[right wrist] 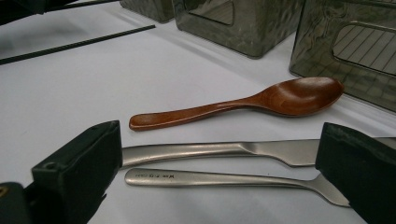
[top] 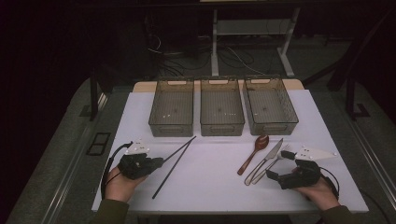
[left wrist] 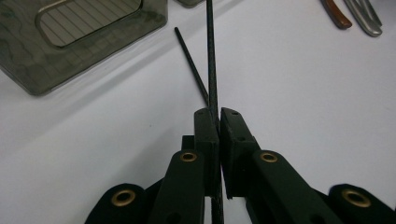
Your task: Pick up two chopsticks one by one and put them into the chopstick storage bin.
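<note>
Black chopsticks (top: 173,161), brown wooden spoon (right wrist: 243,103), white table (top: 210,182)

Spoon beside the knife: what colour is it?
The spoon is glossy reddish-brown, like wood; the right gripper view shows it best.

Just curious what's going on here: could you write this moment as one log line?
left gripper: shut on chopstick | right gripper: open by knife and fork | bins: no cutlery
</note>
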A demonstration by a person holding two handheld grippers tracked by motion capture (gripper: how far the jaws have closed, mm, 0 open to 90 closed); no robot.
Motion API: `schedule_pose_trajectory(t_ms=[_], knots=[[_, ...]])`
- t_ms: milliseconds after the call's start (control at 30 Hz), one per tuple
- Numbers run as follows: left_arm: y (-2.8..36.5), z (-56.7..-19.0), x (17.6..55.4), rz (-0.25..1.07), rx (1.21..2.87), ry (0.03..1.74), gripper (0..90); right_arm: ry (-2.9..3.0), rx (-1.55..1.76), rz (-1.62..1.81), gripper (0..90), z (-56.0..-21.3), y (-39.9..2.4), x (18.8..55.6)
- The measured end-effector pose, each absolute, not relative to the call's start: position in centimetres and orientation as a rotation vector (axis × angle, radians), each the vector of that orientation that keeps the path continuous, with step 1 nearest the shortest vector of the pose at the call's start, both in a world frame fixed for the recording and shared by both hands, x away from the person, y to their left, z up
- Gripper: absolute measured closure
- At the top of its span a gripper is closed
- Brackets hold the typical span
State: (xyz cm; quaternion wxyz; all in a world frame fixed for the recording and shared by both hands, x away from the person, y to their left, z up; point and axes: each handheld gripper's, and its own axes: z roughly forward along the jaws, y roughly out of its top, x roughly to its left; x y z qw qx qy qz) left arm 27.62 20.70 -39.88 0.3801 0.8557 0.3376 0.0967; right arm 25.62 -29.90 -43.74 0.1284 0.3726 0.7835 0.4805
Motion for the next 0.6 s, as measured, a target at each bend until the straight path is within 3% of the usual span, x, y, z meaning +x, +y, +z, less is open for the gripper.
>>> schedule_pose_trajectory(t_ms=[600], knots=[[19.8,-37.7,29.1,0.247,2.107,0.823,85.1,2.288,1.069,1.38,0.1,-43.7,-30.3,25.1]])
